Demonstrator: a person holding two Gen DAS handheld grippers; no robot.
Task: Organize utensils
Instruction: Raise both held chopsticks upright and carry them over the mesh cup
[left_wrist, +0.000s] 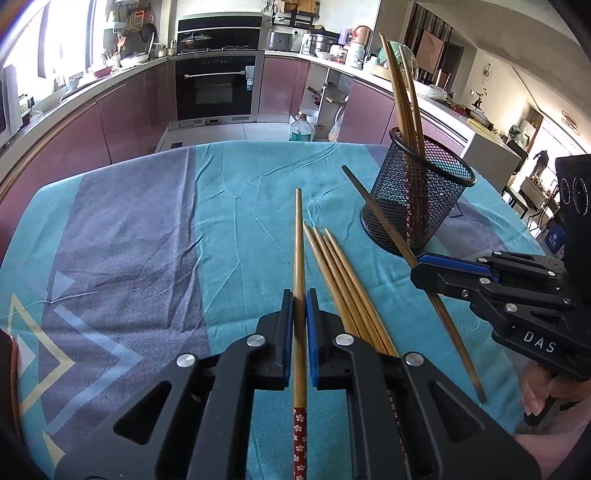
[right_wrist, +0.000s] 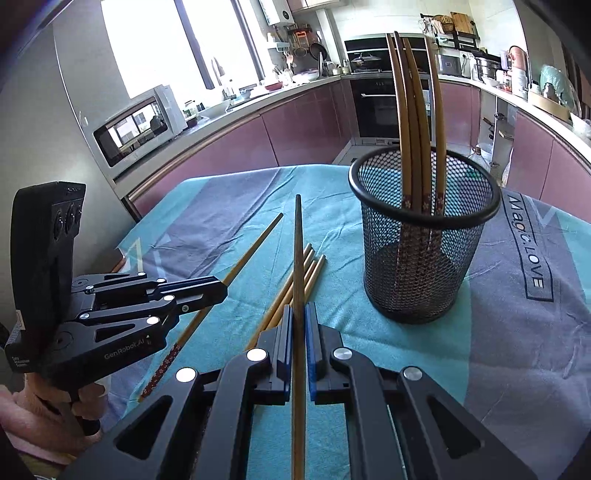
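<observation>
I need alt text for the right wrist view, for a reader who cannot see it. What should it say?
The right gripper is shut on one wooden chopstick that points ahead toward a black mesh holder with four chopsticks standing in it. To the left, the left gripper holds another chopstick above the teal tablecloth, where loose chopsticks lie.

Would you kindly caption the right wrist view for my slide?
Right gripper shut on a chopstick beside the mesh cup; left gripper holds another.

Home kitchen, built-in oven (left_wrist: 215, 88), microwave (right_wrist: 138, 123), mauve cabinets (right_wrist: 303, 129), cluttered countertop (left_wrist: 354, 68)
</observation>
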